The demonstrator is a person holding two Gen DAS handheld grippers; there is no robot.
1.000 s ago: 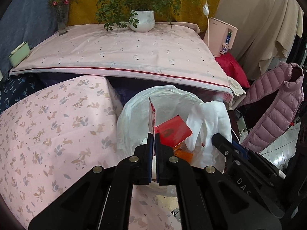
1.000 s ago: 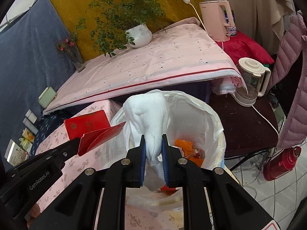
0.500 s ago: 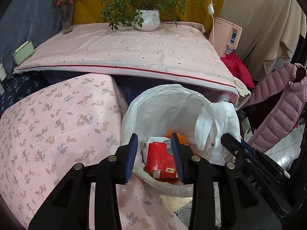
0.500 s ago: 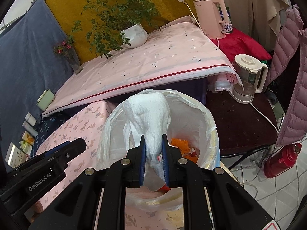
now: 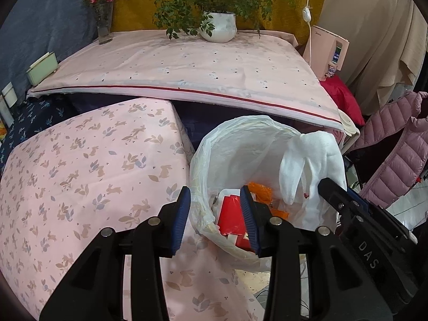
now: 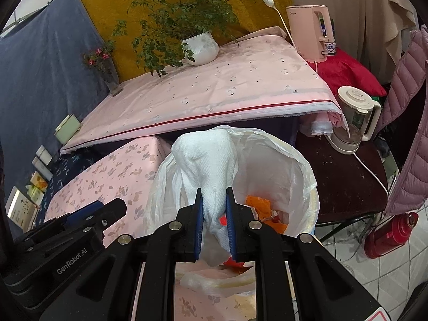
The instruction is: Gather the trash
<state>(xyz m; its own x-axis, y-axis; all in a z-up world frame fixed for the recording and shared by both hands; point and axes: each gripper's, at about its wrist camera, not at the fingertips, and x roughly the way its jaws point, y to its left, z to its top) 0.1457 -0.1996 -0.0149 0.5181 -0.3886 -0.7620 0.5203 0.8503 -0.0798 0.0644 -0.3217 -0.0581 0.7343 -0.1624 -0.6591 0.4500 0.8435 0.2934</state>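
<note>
A bin lined with a white plastic bag (image 5: 240, 144) stands beside the low table; it also shows in the right wrist view (image 6: 294, 165). A red packet (image 5: 230, 216) and orange scraps (image 5: 260, 190) lie inside it. My left gripper (image 5: 215, 214) is open and empty, over the bin's near rim. My right gripper (image 6: 214, 214) is shut on a white cloth (image 6: 208, 160) and holds it above the bin; the cloth also shows in the left wrist view (image 5: 313, 165).
A low table under a pink rabbit-print cloth (image 5: 80, 174) lies left of the bin. Behind is a higher pink-covered table (image 5: 187, 67) with a potted plant (image 5: 218, 24) and vase (image 5: 103, 24). A kettle (image 6: 353, 123), red flask (image 6: 390, 232) and purple jacket (image 5: 396, 155) are on the right.
My left gripper opened and let go of the red packet, which dropped into the bin. The gripper then drew back a little to the left. My right gripper kept hold of the cloth.
</note>
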